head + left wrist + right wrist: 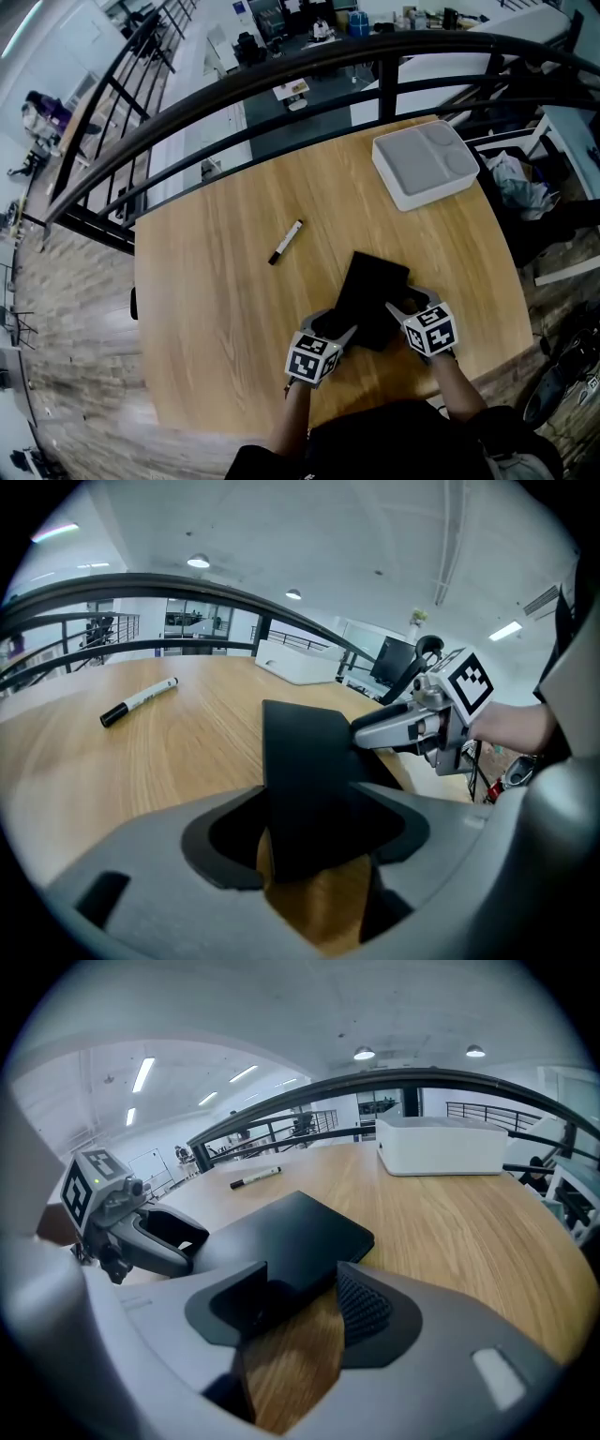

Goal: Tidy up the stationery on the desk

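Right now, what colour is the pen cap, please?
The pen cap is black, clearest in the left gripper view.

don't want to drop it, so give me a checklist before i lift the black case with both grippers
1. Case sits between the fingers of the left gripper: ok.
2. Case sits between the fingers of the right gripper: ok.
3. Both grips pressing firmly on the case: cannot tell.
4. Pen lies apart from the case: ok.
5. Bare table between case and tray: ok.
6. Tray shows nothing in it: ok.
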Available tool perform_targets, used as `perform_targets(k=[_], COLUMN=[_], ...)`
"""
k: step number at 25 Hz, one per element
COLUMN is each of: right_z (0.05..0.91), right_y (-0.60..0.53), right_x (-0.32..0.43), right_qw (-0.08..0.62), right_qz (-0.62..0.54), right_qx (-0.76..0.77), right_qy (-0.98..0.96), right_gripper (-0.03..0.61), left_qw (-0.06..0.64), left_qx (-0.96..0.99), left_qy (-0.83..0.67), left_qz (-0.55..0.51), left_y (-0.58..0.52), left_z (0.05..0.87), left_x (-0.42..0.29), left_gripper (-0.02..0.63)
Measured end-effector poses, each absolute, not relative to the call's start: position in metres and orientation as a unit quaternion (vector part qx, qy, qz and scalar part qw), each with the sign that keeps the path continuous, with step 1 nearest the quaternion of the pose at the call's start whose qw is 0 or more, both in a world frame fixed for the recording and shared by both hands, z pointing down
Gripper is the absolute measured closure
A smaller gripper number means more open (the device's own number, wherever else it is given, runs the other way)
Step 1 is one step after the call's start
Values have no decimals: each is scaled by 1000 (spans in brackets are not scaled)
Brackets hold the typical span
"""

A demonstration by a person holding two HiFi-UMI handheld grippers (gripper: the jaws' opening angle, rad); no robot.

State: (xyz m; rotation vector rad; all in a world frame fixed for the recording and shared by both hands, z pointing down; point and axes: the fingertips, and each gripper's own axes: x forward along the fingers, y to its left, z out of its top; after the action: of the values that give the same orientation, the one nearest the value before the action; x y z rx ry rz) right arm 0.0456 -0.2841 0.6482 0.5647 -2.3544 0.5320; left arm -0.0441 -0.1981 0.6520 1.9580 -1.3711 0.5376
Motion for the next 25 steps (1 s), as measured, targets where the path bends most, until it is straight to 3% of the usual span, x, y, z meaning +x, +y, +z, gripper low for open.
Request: perform_targets(k=[25], right_z=[650], right_y=[-213], right_x=[-15], right_qw=[351], right_qz=[184], right_qx=[150], right_qy=[-906], right_gripper=[354], left_qw=[365], left_qx=[716], left_qy=[-564], left_qz=[192], left_y=[-106], left_z=[654], left_x=[-83], left_gripper=[364])
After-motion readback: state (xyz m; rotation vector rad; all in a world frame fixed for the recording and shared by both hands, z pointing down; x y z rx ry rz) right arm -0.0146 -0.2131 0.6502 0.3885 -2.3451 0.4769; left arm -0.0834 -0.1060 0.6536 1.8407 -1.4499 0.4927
